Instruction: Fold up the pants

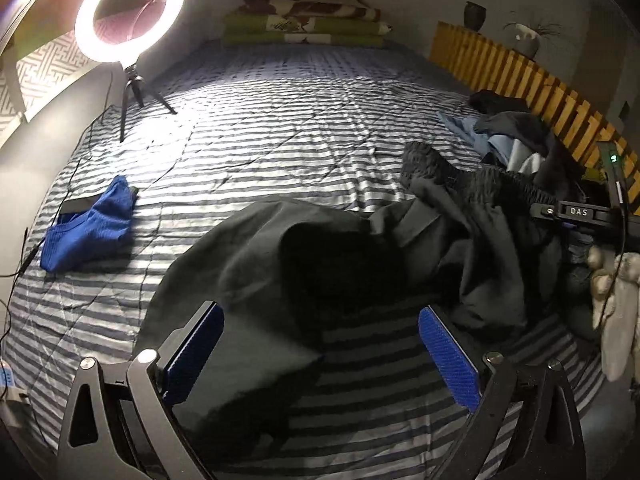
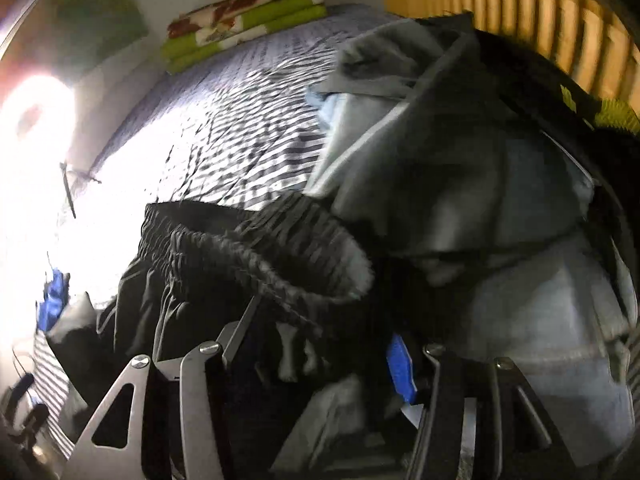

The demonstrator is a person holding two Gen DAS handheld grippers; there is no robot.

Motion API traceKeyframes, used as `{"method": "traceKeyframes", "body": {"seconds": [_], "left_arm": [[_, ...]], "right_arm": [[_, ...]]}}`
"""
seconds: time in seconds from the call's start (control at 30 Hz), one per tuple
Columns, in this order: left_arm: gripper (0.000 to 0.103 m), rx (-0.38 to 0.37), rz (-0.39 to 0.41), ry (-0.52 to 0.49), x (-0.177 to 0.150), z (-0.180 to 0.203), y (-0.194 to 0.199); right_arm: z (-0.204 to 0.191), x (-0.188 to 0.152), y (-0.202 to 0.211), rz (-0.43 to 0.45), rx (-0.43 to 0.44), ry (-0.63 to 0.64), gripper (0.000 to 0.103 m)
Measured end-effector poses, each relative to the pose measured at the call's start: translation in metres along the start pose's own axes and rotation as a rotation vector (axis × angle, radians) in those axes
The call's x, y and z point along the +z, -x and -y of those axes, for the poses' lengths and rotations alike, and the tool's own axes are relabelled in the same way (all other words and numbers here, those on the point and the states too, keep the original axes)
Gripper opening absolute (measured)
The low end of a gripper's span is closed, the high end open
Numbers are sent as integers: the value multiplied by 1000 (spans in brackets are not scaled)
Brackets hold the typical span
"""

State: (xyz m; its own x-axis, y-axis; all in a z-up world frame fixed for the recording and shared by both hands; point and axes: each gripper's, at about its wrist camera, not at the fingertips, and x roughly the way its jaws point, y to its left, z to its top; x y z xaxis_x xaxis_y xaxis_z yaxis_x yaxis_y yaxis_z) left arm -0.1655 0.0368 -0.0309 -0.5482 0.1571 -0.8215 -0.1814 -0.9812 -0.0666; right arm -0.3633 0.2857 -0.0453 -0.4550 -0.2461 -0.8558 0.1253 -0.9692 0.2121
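I am working over a bed (image 1: 280, 128) covered with a blue-and-white striped quilt that fills nearly the whole left wrist view, wrinkled and brightly lit at its middle. Pale walls close it in. At the far left a glowing ring light (image 1: 130, 10) stands on a small tripod on the quilt, its cable trailing along the bed's edge. Nearer me on that side lies a crumpled blue garment (image 1: 90, 230). At the far end, against the wall, sits a stack of folded green and brown blankets (image 1: 304, 20).

The dark grey pants (image 1: 312, 248) lie loosely spread in the middle of the bed, just beyond my left gripper (image 1: 320, 344), whose blue-padded jaws stand wide apart with nothing between them, one pad over the trouser fabric.

To the right a yellow slatted wooden panel (image 1: 520, 76) runs along the bed, with a dark pot (image 1: 475, 15) on the ledge behind it. In front of it is a heap of other clothes (image 1: 512, 136), grey, black and light blue, crowding the pants' gathered waistband (image 2: 280, 248).

My right gripper (image 2: 320, 356) is pushed into that waistband; dark cloth lies between its partly spread jaws, but I cannot tell whether they pinch it.
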Motion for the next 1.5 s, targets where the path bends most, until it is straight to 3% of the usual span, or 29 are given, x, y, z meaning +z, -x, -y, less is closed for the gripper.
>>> {"method": "traceKeyframes", "body": {"seconds": [0.03,0.1,0.27,0.4,0.53,0.63,0.73,0.9,1.1,1.23,1.33,1.5], "left_arm": [[98,4,-4,7,-1,-4,0],[98,12,-6,16,-5,-13,2],[98,20,-3,28,-10,-31,6],[98,15,-7,18,-9,-32,0],[97,-14,-27,-4,-6,-17,-13],[96,-53,-42,-37,-4,4,-21],[96,-102,-55,-80,-4,33,-23],[96,-207,-72,-142,8,90,-25],[96,-322,-67,-200,35,157,-21],[99,-410,-111,-158,49,178,-25],[100,-430,-184,-148,45,184,-37],[100,-395,-235,-136,27,172,-48]], "right_arm": [[-5,1,1,-2,-3,27,15],[-13,3,14,22,0,70,12],[7,-9,82,85,66,71,12],[57,-37,126,116,36,-4,12],[101,-72,127,56,-46,-65,12],[121,-95,119,-7,-39,-106,14],[124,-108,127,11,-20,-121,14],[104,-115,148,64,28,-62,14],[61,-143,163,54,224,52,14],[25,-162,153,6,318,121,14],[-9,-177,137,-34,363,204,14],[-48,-190,122,-64,410,301,14]]}}
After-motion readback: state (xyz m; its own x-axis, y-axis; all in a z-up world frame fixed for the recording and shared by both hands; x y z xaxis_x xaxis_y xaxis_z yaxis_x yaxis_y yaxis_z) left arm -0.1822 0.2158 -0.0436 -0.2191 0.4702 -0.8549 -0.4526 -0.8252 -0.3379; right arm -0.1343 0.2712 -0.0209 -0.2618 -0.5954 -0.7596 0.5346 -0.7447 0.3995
